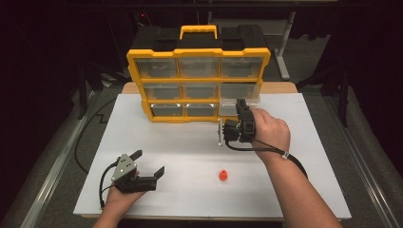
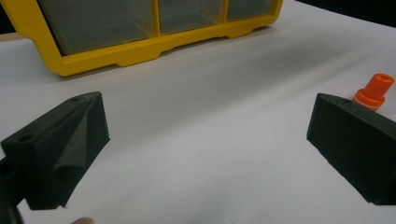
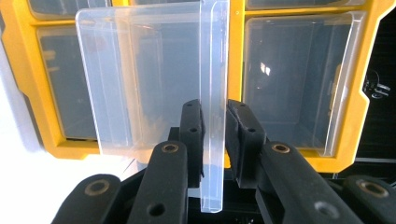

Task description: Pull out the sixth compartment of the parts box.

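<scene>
The right tongs [image 3: 214, 128] are closed on the front wall of a clear drawer [image 3: 140, 84], pulled out at the near right of the yellow organizer [image 1: 134, 76]. The drawer is light, stiff and slippery (grip the wall squarely); it appears empty. The left tongs [image 2: 205, 140] rest wide open, empty, beside an orange cap [image 2: 373, 91] on the worktop [image 1: 190, 152].
</scene>
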The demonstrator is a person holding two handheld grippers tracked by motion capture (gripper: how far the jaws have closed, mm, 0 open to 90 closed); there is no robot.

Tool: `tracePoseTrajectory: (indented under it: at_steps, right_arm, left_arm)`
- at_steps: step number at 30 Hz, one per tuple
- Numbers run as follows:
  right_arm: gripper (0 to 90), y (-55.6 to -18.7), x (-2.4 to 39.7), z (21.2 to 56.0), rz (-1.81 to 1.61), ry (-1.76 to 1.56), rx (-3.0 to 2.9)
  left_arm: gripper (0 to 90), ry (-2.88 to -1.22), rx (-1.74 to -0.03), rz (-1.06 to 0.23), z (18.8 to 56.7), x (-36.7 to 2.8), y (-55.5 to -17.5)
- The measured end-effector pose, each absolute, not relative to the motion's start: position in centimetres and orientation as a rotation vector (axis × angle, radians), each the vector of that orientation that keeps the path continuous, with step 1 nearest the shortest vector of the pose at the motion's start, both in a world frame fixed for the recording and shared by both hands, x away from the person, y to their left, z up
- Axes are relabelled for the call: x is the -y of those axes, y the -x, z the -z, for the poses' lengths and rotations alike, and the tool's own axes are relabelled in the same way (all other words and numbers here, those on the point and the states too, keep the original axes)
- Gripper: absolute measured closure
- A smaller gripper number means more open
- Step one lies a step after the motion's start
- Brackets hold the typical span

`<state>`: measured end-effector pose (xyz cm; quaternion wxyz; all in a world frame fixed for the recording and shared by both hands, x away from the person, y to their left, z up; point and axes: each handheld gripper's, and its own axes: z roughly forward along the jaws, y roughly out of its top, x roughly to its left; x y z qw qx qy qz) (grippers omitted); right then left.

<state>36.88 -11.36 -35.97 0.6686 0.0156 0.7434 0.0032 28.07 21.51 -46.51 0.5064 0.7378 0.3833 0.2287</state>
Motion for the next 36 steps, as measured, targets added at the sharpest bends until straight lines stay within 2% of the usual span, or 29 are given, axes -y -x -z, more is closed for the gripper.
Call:
tracePoseTrajectory:
  at_steps: [17, 36]
  right_arm:
    - [77.8, -35.3, 11.3, 36.3, -0.009, -0.019, -1.671]
    - [77.5, -35.1, 11.4, 36.6, -0.014, -0.017, -1.662]
  left_arm:
    - [0.3, -1.780, -0.921, -0.551, 46.4, -21.6, -28.0]
    - [0.3, -1.782, -0.920, -0.550, 46.5, -21.6, -28.0]
